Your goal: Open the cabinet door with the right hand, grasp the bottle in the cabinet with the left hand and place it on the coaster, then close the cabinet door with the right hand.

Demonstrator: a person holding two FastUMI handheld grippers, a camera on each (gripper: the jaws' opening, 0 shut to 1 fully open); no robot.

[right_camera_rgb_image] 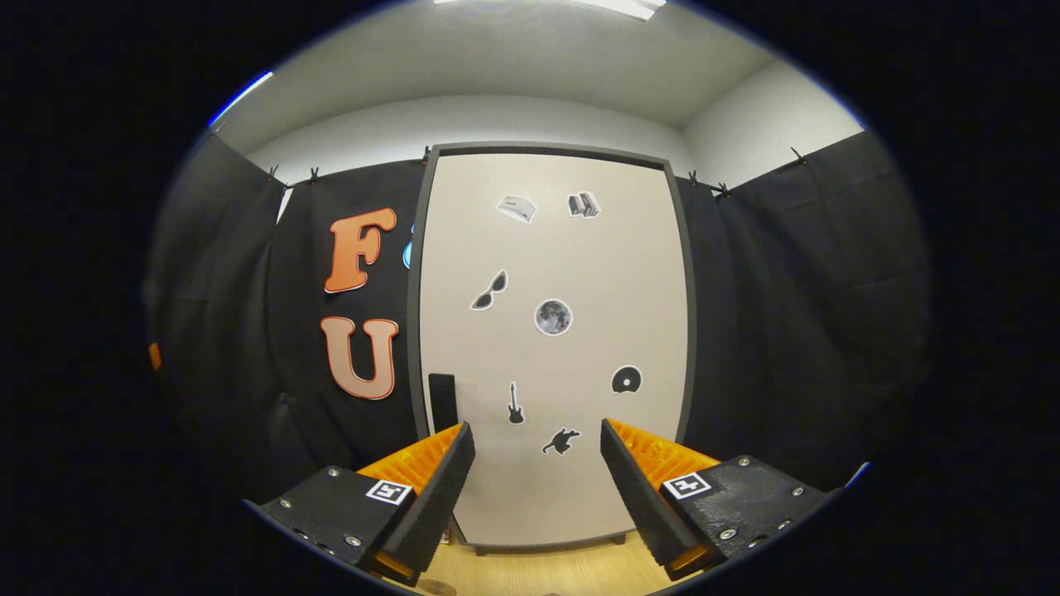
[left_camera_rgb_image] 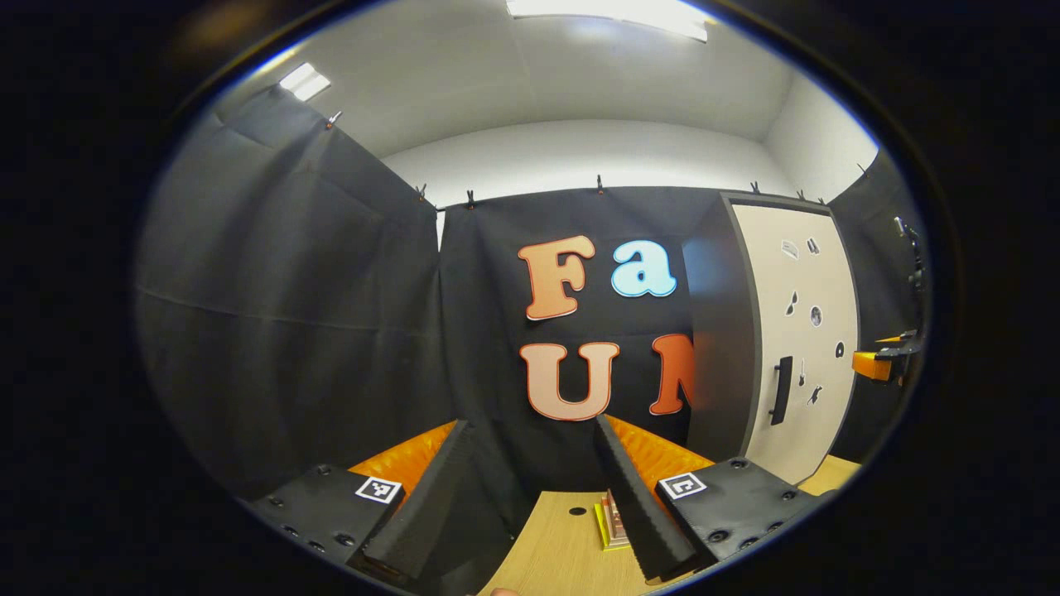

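Both tongs gaping and empty, right gripper [right_camera_rgb_image: 537, 484] facing the tall cream sticker-covered cabinet door [right_camera_rgb_image: 553, 348], still closed at the wooden counter's [right_camera_rgb_image: 538, 571] back edge; looks stiff and light, so I'd hook its black vertical handle [right_camera_rgb_image: 442, 399] while the left gripper [left_camera_rgb_image: 534, 497] waits.

Light wooden table [left_camera_rgb_image: 563, 538] under the cabinet

A small stack of flat square pieces, yellow at the bottom [left_camera_rgb_image: 611, 523], lies on the table's near part; the cabinet [right_camera_rgb_image: 553, 348] stands on the table's far right side, door shut.

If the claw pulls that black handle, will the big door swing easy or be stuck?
The cabinet door looks like a flat, stiff panel, so it should probably swing as one piece. Its handle is slim and smooth, so it may slip. The right claw is open.
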